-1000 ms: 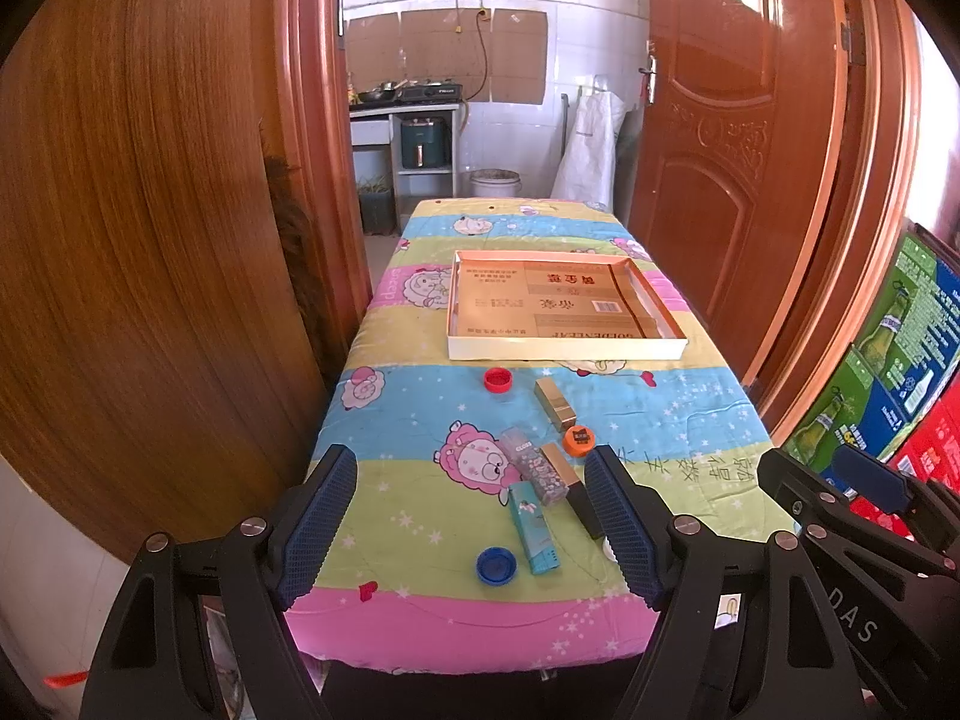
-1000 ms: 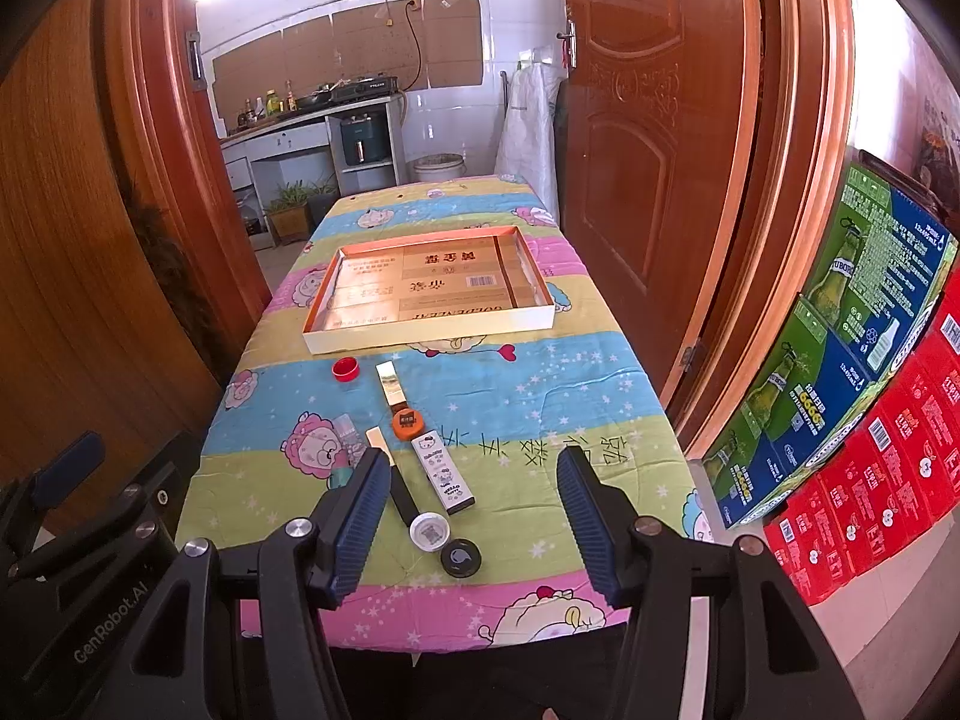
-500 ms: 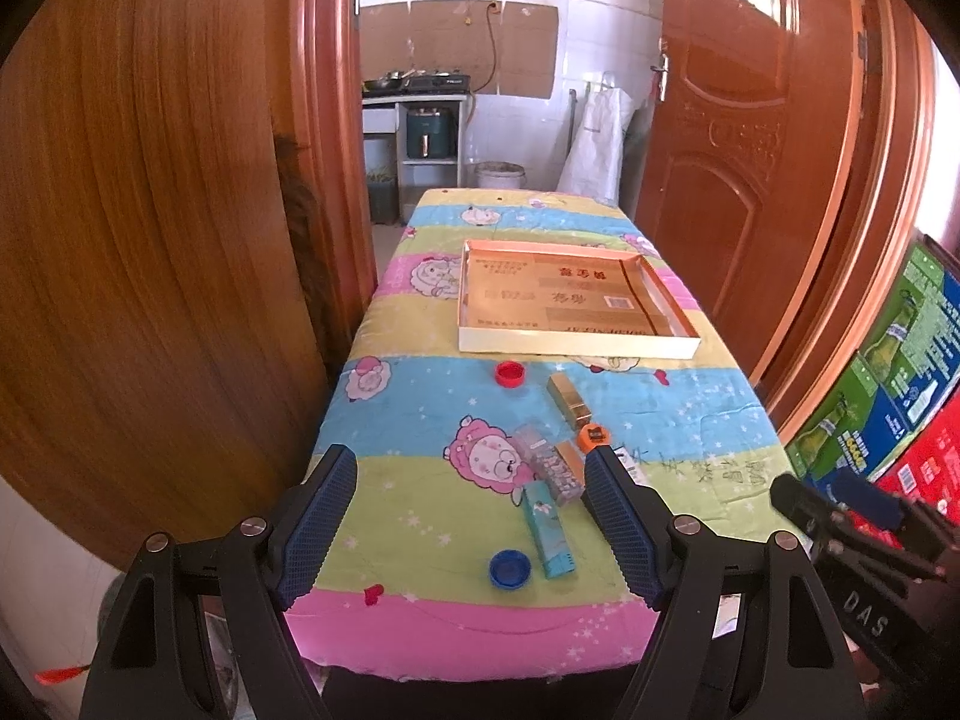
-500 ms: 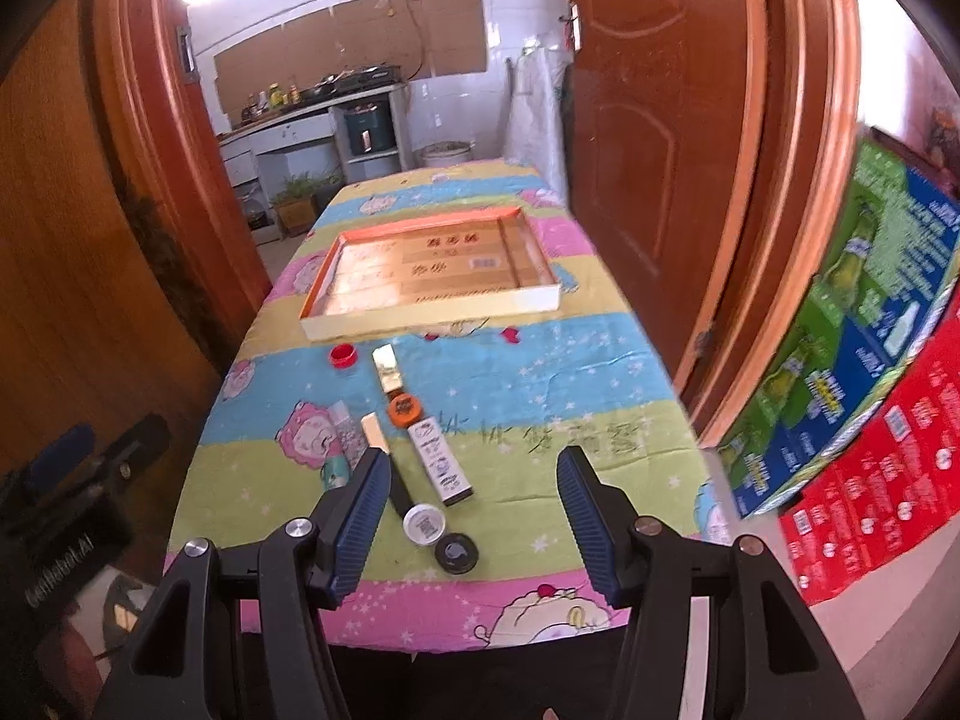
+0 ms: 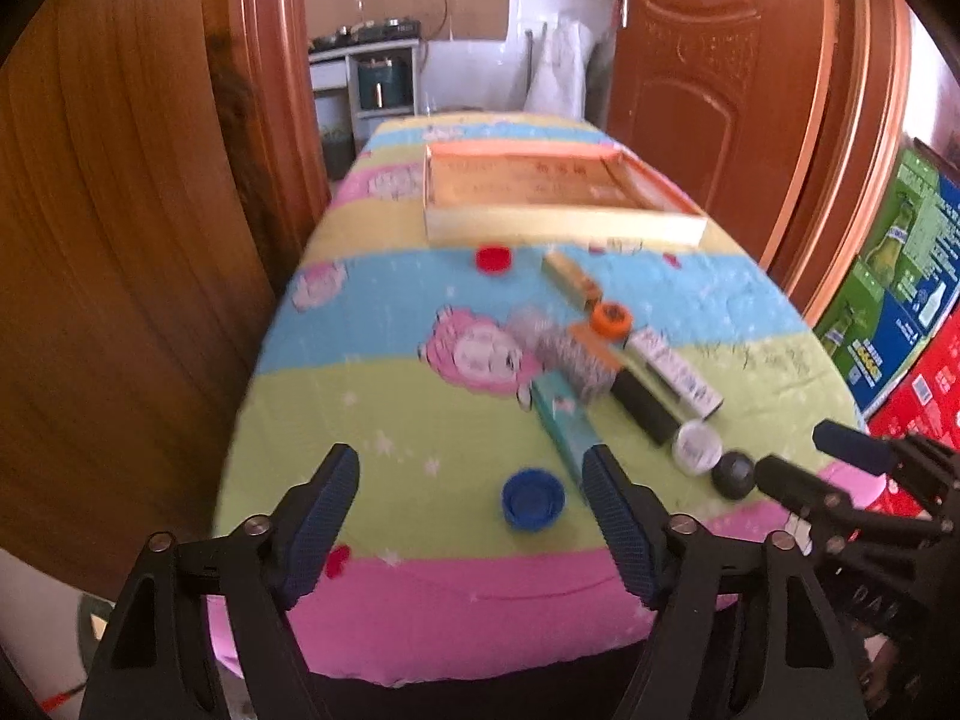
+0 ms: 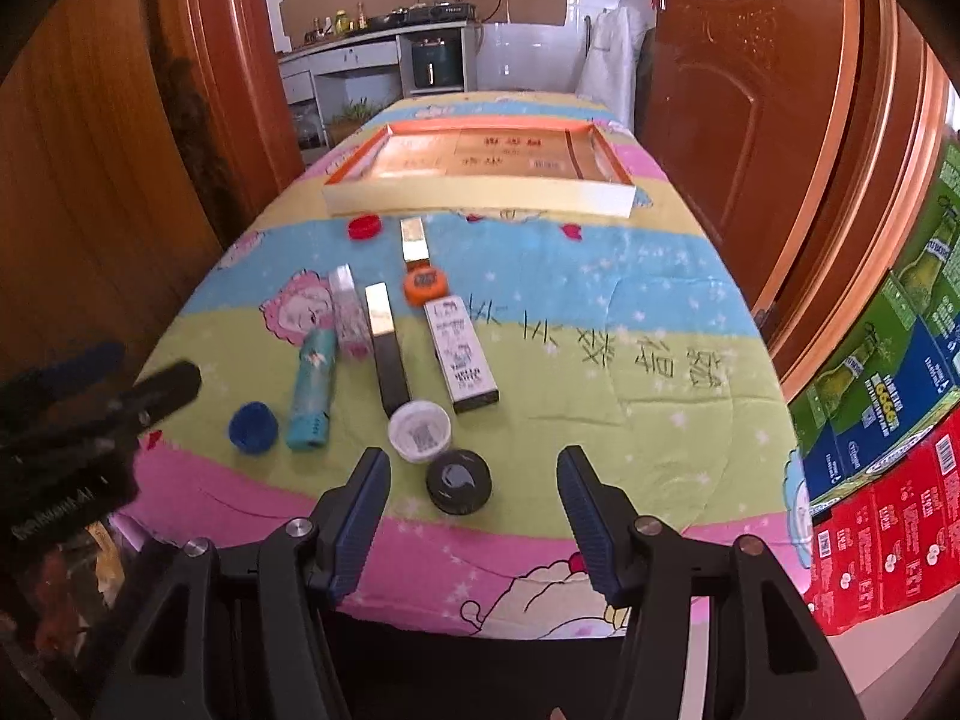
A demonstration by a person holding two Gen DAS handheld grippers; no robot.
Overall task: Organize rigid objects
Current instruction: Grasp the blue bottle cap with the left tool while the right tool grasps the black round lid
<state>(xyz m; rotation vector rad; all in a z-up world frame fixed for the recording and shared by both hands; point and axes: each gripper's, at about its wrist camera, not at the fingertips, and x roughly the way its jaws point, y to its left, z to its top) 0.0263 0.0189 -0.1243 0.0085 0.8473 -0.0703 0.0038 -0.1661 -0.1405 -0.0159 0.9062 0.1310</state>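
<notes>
The left wrist view is smeared by motion, so print on the boxes is unreadable there, and the counter's [image 6: 600, 360] near edge is cut off behind both grippers. The left gripper [image 5: 471, 519] has its ribbed blue fingers [image 5: 318, 516] spread wide and empty; the right gripper [image 6: 474, 510] is likewise spread and empty. The small rigid items lie in a loose cluster toward the near edge on the quilted cartoon cloth: a round blue cap [image 6: 253, 426], a teal tube [image 6: 312, 390], a long black-and-gold box [image 6: 387, 354], a white printed carton [image 6: 461, 354], a white lid [image 6: 419, 431] and a glossy black lid [image 6: 459, 480]. The shallow cardboard tray [image 6: 480, 195] sits toward the far edge. Compared with a second ago, both cameras sit closer to the cluster.
</notes>
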